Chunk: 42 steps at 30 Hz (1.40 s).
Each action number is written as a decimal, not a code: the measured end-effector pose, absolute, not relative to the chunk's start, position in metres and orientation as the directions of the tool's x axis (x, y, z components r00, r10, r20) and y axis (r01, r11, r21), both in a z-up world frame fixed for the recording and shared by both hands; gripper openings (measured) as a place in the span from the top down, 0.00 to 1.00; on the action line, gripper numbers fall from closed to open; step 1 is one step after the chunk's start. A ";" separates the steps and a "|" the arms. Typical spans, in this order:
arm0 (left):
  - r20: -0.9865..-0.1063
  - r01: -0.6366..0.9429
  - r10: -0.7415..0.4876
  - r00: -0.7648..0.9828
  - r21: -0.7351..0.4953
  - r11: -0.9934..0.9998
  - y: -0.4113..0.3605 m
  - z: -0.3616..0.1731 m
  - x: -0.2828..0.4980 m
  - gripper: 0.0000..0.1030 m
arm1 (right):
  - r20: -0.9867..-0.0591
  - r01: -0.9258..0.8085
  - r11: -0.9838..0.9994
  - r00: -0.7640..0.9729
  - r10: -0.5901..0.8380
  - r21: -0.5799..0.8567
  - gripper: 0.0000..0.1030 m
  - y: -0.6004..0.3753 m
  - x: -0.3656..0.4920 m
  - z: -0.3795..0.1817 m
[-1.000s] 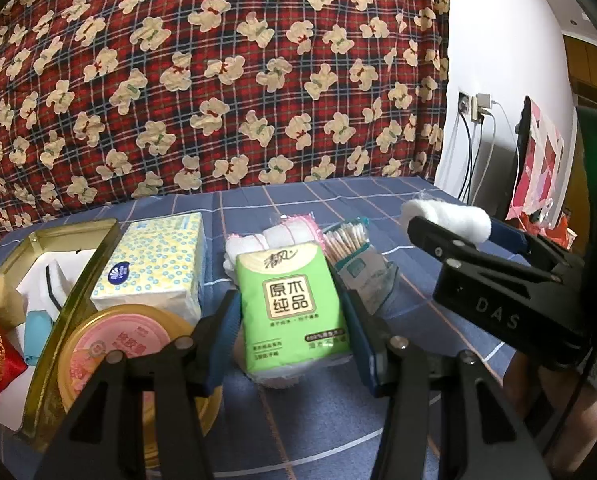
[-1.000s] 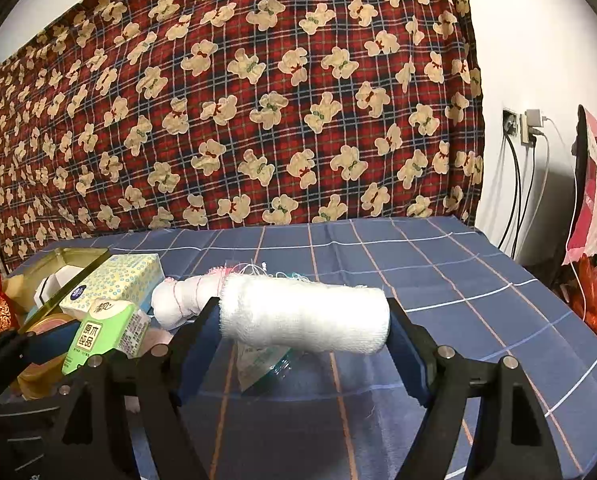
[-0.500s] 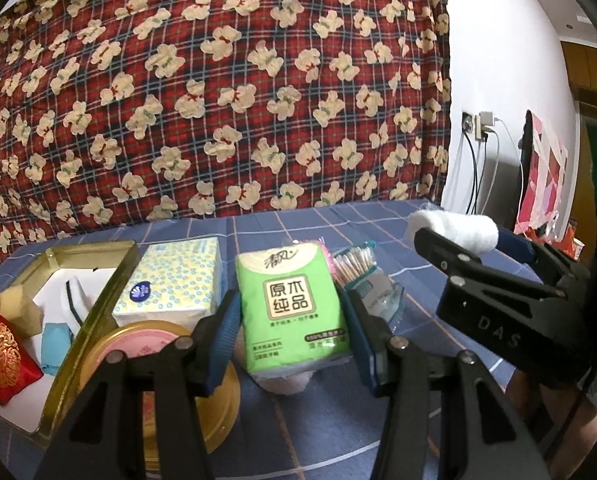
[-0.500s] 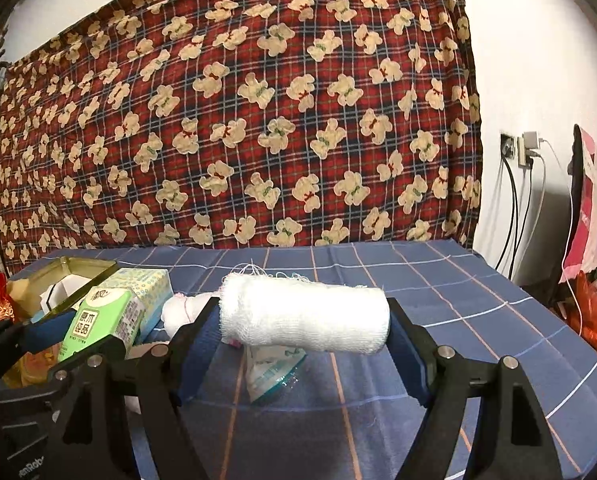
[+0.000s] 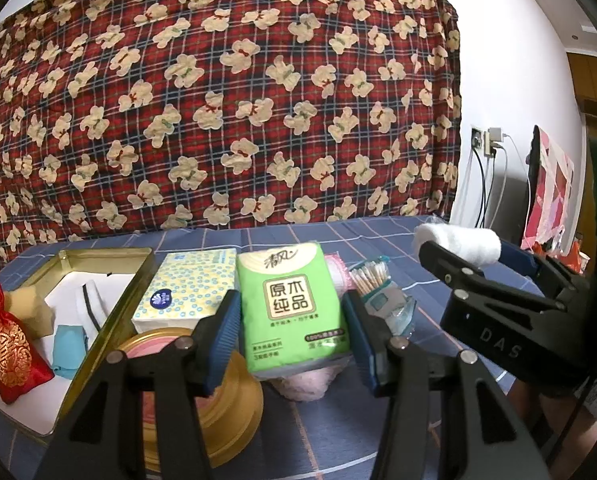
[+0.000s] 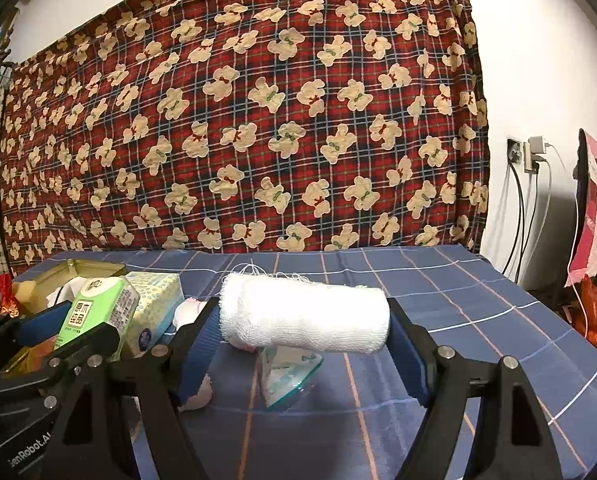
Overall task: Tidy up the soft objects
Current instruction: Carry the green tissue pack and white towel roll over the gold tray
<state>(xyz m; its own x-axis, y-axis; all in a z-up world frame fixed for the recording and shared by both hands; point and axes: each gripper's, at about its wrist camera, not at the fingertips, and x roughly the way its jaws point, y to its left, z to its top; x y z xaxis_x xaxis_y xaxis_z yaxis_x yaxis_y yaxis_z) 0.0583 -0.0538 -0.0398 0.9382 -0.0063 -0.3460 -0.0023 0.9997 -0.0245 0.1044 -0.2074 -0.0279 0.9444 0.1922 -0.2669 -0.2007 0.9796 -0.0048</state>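
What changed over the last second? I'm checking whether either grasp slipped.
Both packs rose off the cloth: the left gripper lifted the green tissue pack, the right gripper the white gauze roll. Both grips held; the gold tin stayed put.

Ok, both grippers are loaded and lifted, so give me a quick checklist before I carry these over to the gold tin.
1. Left gripper holds the green tissue pack between its pads: ok.
2. Right gripper holds the white gauze roll end to end: ok.
3. Gauze roll is lifted off the blue checked cloth: ok.
4. Gold tin is open, lid off: ok.
5. Free room in the tin beside the red pouch and the blue item: cannot tell, its near part is hidden.
6. Path to the tin: not ok, the yellow tissue pack and the round gold tin stand between.
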 end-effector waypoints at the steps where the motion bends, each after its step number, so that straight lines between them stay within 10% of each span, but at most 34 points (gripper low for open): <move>1: -0.349 -0.002 -0.008 0.937 -0.027 1.000 -0.053 -0.040 0.059 0.50 | -0.267 -0.202 0.979 0.944 0.194 -0.005 0.23 -0.206 0.105 -0.028; 42: -0.395 -0.060 0.034 0.918 -0.055 0.997 0.012 -0.043 0.075 0.50 | -0.369 -0.289 0.957 0.888 0.275 0.017 0.23 -0.141 0.154 -0.021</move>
